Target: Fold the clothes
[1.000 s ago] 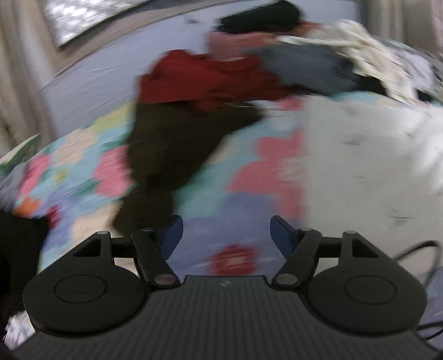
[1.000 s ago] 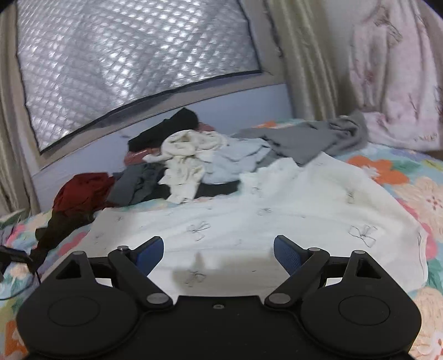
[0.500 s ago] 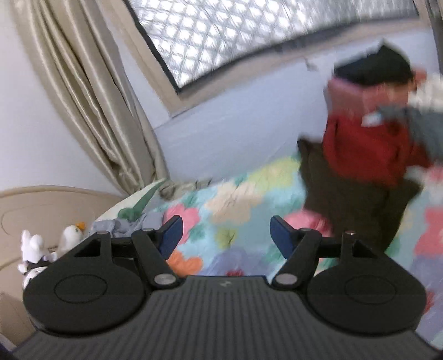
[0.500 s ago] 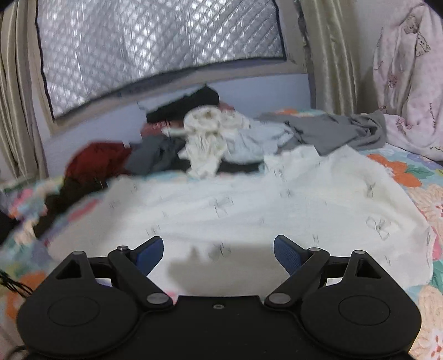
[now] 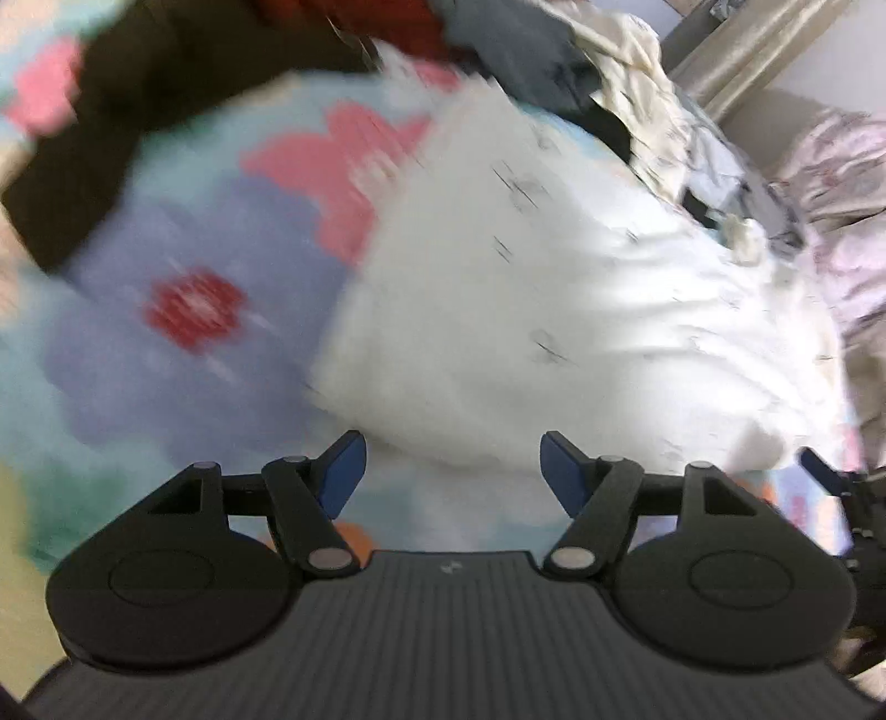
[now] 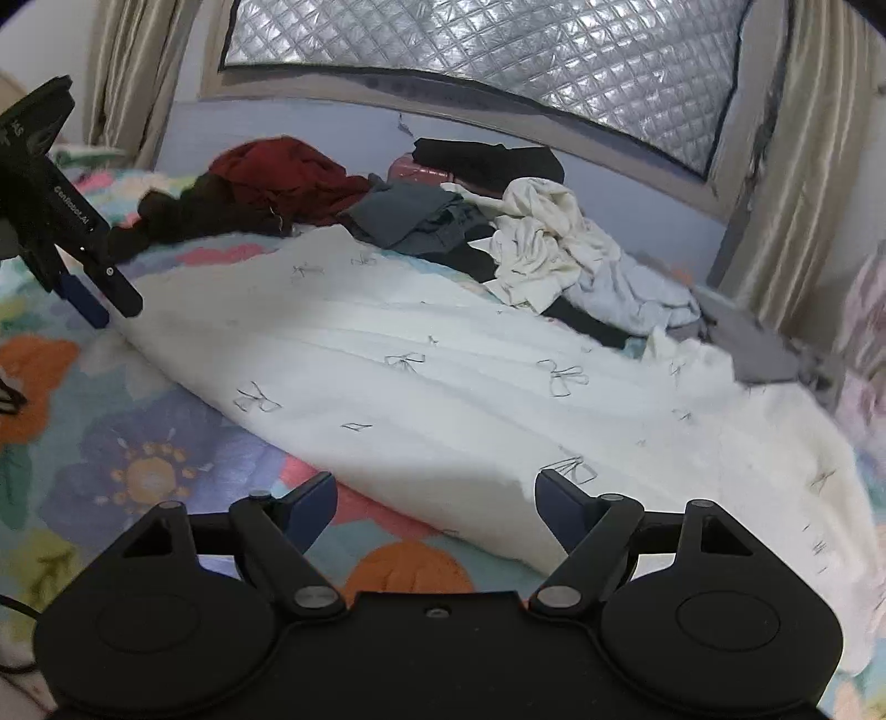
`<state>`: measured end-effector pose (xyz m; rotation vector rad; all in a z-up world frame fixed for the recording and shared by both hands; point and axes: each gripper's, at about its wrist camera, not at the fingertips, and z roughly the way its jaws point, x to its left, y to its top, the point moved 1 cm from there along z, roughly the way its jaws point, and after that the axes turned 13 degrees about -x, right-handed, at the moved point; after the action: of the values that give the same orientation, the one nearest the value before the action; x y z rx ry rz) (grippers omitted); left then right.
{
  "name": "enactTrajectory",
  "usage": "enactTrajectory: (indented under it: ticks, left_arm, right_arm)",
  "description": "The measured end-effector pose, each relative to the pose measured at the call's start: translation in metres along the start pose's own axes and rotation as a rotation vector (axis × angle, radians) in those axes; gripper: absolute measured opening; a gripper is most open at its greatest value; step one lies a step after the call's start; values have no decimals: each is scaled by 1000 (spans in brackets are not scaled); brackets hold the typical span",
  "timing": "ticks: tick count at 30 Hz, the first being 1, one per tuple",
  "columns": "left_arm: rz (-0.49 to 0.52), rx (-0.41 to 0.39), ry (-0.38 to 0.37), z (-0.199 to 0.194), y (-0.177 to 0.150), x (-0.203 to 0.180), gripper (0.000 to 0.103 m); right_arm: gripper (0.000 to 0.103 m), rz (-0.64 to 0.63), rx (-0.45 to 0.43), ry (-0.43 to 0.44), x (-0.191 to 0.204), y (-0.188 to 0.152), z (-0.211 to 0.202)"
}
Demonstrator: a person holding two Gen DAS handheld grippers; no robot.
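The right gripper (image 6: 434,501) hangs low over the near edge of the white garment (image 6: 470,387), jaws apart and just closing in a little, nothing pinched between its blue pads yet; the cloth's hem lies right at the fingertips. Over on the left, the left gripper (image 5: 451,471) tilts down at the garment's near-left edge, its jaws parted too and gripping nothing. The left wrist picture is blurred, so whether its pads brush the cloth I can't tell.

The white garment, dotted with little bow prints, is spread across the middle of the floral bedspread (image 6: 138,459), running from near right to far left. Behind it, along the far side, sits the heap: a red garment (image 6: 277,171) with a dark brown piece (image 6: 194,216) on the left, grey clothes (image 6: 410,213) in the middle, a cream top (image 6: 548,238) to the right. Beyond that, the quilted window cover (image 6: 498,50) and curtains (image 6: 797,183).
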<state>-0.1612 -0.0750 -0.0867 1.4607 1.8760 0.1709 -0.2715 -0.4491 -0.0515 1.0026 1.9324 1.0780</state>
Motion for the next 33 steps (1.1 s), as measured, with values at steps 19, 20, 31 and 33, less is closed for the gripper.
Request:
enactTrajectory:
  ticks: [19, 20, 31, 33]
  left_arm:
    - [415, -161, 48, 24, 7, -51, 10]
    - [415, -160, 47, 24, 6, -52, 10]
    - [181, -120, 3, 24, 18, -38, 54]
    - [179, -118, 3, 29, 19, -38, 56]
  right_arm:
    - [82, -116, -55, 175, 50, 24, 52]
    - [82, -135, -53, 181, 55, 24, 54]
    - [2, -127, 21, 200, 58, 20, 78]
    - [2, -78, 13, 215, 53, 21, 77]
